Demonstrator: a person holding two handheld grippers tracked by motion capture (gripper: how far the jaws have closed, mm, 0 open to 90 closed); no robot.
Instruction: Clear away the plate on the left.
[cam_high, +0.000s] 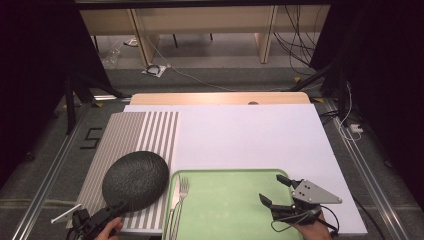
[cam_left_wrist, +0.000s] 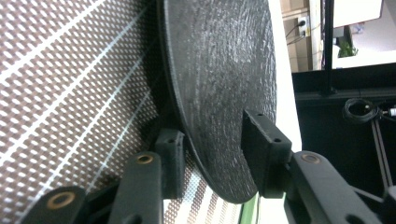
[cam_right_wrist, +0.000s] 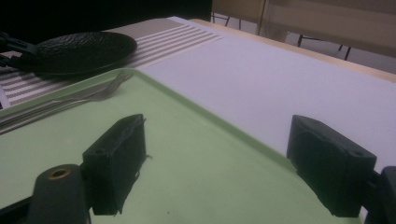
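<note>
L gripper (cam_high: 116, 210) clamps near rim of black plate (cam_high: 136, 179); jaws pinch rim top and bottom (clear in left gripper view). Plate sits on striped placemat (cam_high: 131, 132) at table's front-left, its right edge overlapping green tray (cam_high: 235, 200). R gripper (cam_high: 276, 191) hovers over tray's right end, jaws wide, holding nothing. Fork (cam_high: 182, 192) along tray's left edge.

No readable text, label, brand, number or sign appears on anything here.
</note>
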